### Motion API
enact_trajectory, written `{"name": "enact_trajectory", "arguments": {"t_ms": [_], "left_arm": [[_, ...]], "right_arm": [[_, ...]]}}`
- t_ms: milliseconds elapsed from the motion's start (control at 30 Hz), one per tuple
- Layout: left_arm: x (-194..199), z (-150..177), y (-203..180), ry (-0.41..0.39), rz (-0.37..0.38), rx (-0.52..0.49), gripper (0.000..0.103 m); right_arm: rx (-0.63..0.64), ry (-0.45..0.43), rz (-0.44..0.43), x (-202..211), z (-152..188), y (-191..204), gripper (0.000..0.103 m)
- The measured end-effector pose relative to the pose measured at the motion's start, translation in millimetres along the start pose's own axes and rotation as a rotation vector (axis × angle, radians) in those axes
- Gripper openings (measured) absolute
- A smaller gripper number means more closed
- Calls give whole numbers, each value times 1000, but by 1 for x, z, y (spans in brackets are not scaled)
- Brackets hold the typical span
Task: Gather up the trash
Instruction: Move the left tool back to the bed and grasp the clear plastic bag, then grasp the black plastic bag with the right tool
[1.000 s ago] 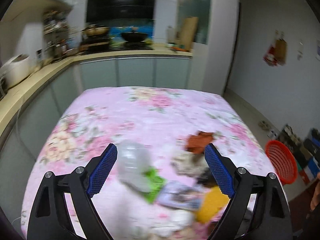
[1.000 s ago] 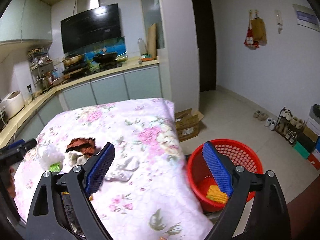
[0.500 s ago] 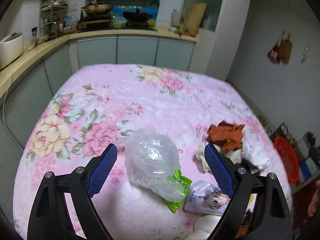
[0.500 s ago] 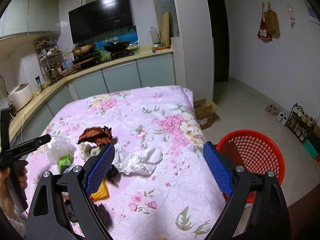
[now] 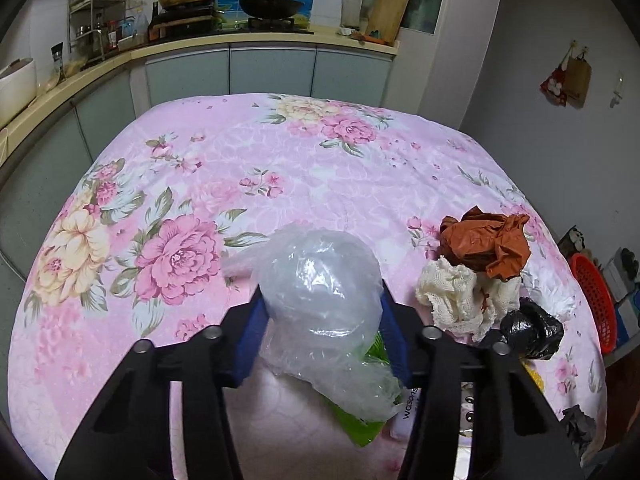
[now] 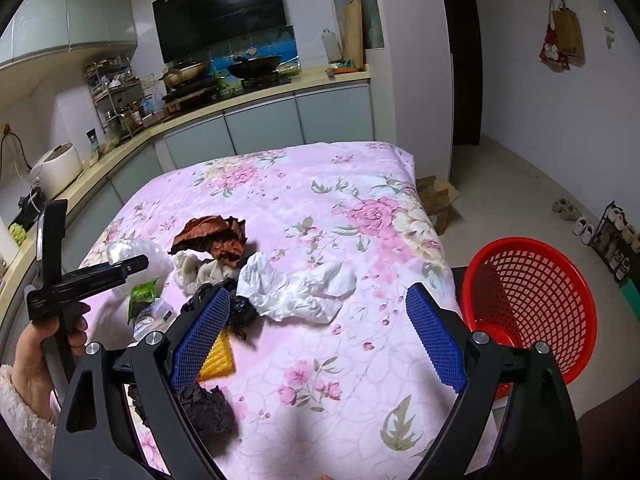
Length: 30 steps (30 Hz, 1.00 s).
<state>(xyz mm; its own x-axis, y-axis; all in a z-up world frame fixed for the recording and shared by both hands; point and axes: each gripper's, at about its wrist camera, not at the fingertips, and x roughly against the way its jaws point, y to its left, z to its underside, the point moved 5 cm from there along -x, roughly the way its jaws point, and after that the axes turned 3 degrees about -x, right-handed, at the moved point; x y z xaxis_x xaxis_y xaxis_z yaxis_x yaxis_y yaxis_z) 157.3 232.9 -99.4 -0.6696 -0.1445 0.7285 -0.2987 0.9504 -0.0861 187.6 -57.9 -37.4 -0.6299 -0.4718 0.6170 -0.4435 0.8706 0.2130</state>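
Observation:
My left gripper (image 5: 320, 312) is shut on a clear crumpled plastic bag (image 5: 320, 292) on the pink floral cloth (image 5: 224, 160). A green wrapper (image 5: 360, 428) lies under the bag. To its right lie a brown crumpled paper (image 5: 486, 246), a cream lace cloth (image 5: 452, 300) and a black bag (image 5: 528, 330). My right gripper (image 6: 316, 344) is open and empty above the cloth. In front of it lie a white crumpled bag (image 6: 296, 288), a yellow sponge (image 6: 218, 356) and black paper (image 6: 206, 408). The red basket (image 6: 532, 292) stands on the floor to the right.
Kitchen counters with a stove (image 5: 240, 16) and a rice cooker (image 6: 56, 168) run behind and left of the table. A cardboard box (image 6: 436, 200) and shoes (image 6: 576, 220) lie on the floor by the right side.
My left gripper has moved forward and down and closed on the clear plastic bag. My right gripper has swung left from the red basket toward the table, staying open.

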Motion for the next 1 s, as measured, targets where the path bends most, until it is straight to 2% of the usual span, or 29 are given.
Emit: {"name": "enact_trajectory", "arguments": {"t_ms": [133,333,467,633,800,1000], "left_arm": [[8,0,2,-22,-2,9,42],[51,-8,6,-130,-58,3,42],[81,-11,4,-200,-101,-7,42],[114,-9,-2,-264,-110,-21,42],[125,-6,-3,-276,-110,-28,42],[125,0,-2,-269,-108,-23,42]], "right_arm": [[6,-3,-14,5,1,4,87],[29,-13,-48,15,6,15,87],[78,8,-93,15,23,33,87],[145,36,-159,13,46,61,87],[183,76,-201,2,65,84,87],[187,132,-177,-20,83,88,87]]}}
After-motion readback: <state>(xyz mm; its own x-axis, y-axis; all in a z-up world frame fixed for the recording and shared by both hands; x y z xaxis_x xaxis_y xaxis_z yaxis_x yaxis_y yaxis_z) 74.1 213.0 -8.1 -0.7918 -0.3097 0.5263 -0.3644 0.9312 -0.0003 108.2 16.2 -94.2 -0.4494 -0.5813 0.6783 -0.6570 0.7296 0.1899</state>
